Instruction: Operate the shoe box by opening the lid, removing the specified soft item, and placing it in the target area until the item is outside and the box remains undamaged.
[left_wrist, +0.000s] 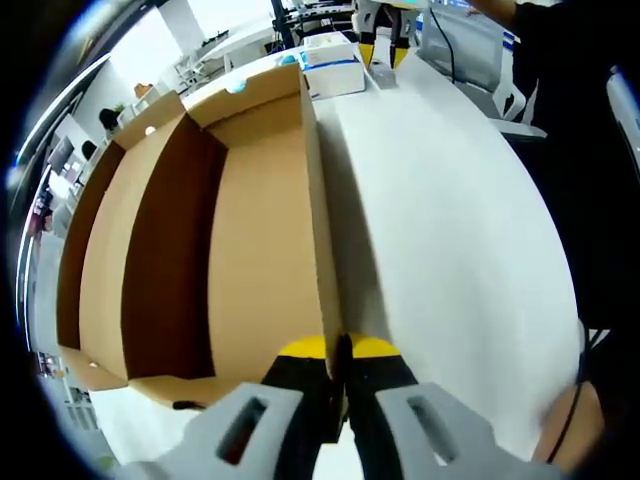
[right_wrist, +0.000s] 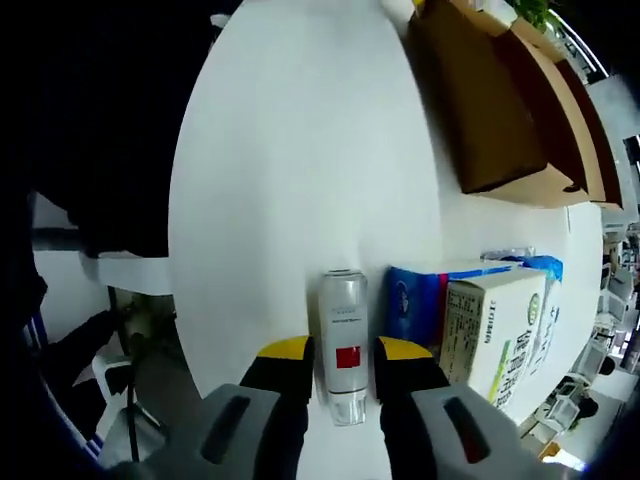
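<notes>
Left claw (left_wrist: 338, 352) pinching box (left_wrist: 200, 230) wall (upright)

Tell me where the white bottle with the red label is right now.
In the right gripper view, the white bottle lies on the white table between the open tips of the right claw, just left of the blue pack.
</notes>
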